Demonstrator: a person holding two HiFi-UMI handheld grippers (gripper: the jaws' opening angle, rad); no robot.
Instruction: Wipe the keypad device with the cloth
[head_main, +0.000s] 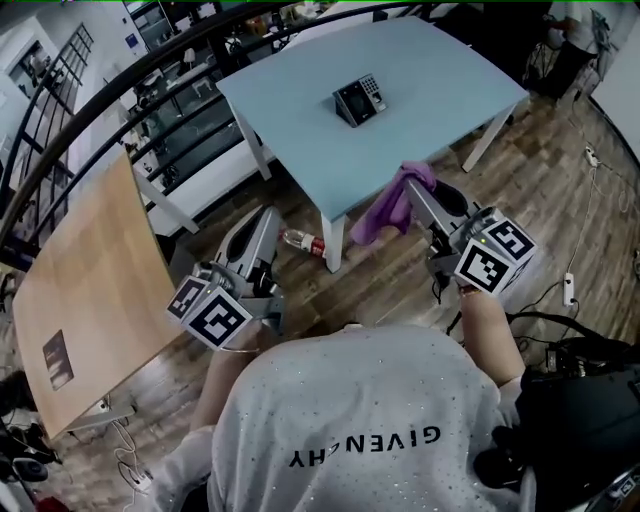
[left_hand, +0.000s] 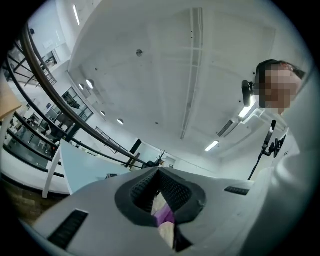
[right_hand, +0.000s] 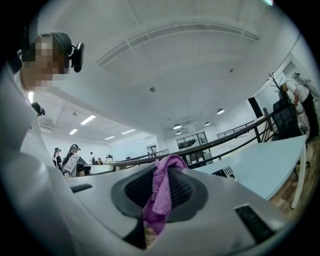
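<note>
The purple cloth (head_main: 392, 208) is held by the right gripper (head_main: 422, 192). In the right gripper view the two jaws are seen pressed shut on the cloth (right_hand: 161, 195). It is pinched near its top, and the rest hangs down loose. The left gripper (head_main: 262, 218) is held low on the person's left side, well apart from the cloth. In the left gripper view its jaws are seen closed together at the tips, with nothing clamped there. A small bit of purple is seen low in the gap behind the tips, but what it is cannot be told.

The keypad device (head_main: 358, 100) is found on the light blue table (head_main: 290, 120), near the middle, with its face tilted up. It is well apart from both grippers. The cloth is held just off the near edge of the table, above the wooden floor (head_main: 560, 170). A bottle (head_main: 300, 240) is seen lying on the floor by a table leg.

The wiping does not look started yet.

The cloth is likely soft, light and floppy, so it will bend and bunch up easily. It is best pinched at the bunched top, so that the loose part can be dragged over the device. The device looks small and light, and it may slide on the smooth table when pushed. It could be steadied at its side or back edge, not on the keys or screen. A gentle touch is probably needed there.
</note>
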